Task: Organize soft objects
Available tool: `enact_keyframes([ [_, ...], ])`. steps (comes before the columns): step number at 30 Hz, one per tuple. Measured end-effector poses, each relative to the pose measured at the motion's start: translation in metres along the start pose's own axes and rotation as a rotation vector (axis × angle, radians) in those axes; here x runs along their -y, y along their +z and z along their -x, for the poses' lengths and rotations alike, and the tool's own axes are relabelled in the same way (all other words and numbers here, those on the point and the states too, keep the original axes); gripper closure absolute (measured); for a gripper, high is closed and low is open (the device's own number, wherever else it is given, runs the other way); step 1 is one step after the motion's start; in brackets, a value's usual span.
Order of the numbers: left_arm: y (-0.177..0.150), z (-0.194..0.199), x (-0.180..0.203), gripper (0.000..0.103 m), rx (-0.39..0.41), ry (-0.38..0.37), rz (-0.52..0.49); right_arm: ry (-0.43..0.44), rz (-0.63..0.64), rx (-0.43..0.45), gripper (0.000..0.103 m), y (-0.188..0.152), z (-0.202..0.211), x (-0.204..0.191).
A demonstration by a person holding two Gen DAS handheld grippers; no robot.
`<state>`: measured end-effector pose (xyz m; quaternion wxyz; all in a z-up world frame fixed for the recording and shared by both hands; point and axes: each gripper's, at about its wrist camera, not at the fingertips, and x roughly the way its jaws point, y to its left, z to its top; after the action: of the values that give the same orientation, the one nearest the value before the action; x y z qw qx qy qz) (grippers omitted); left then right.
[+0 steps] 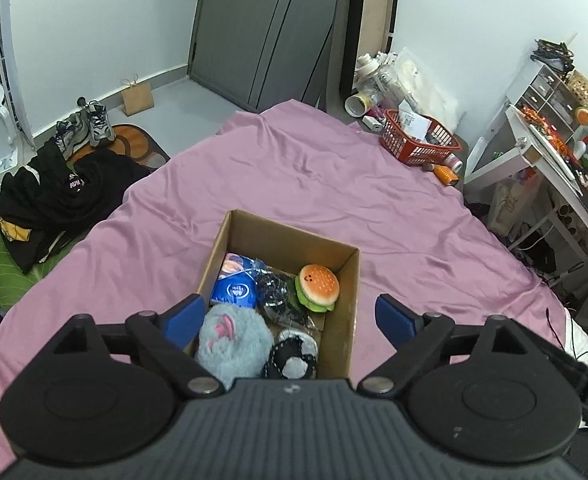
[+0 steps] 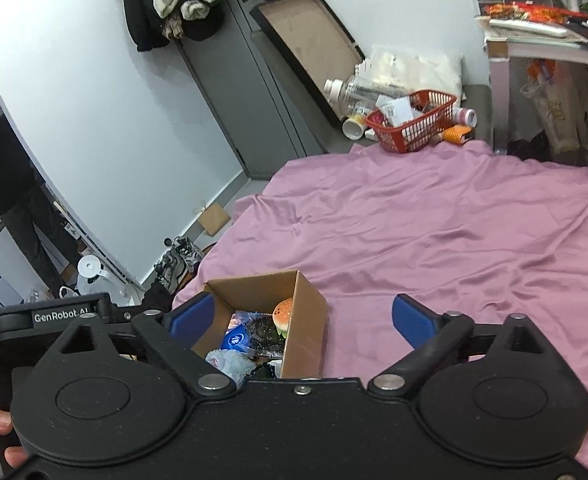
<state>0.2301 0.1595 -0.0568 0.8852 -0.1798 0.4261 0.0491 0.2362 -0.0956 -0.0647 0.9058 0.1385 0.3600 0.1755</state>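
So we've got the cardboard box (image 1: 336, 332) sitting on the pink sheet (image 1: 334, 184). Inside it, left to right: grey fuzzy plush (image 1: 232, 338), blue packet (image 1: 236, 290), burger plush (image 1: 319, 288). Left gripper (image 1: 290, 314) and right gripper (image 2: 304, 318) both hover over the box, jaws spread wide, holding nothing.

Cardboard box (image 1: 336, 344) of soft toys on pink sheet (image 1: 334, 184), between spread blue fingers (image 1: 396, 317).
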Motion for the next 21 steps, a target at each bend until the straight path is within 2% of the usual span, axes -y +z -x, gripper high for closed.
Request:
enact_keyframes([
  [2, -0.004, 0.008, 0.001, 0.011, 0.002, -0.001, -0.002, 0.0, 0.001, 0.012, 0.0, 0.0, 0.012, 0.0],
  [9, -0.02, 0.038, 0.007, 0.01, 0.029, 0.002, -0.016, 0.005, 0.01, 0.029, 0.0, -0.005, 0.048, 0.001],
  [17, -0.043, 0.07, 0.018, 0.001, 0.055, 0.005, -0.042, 0.008, 0.024, 0.06, 0.0, -0.01, 0.086, 0.003],
  [21, -0.053, 0.083, 0.023, 0.001, 0.062, -0.001, -0.057, 0.001, 0.031, 0.082, 0.0, -0.013, 0.104, 0.008],
])
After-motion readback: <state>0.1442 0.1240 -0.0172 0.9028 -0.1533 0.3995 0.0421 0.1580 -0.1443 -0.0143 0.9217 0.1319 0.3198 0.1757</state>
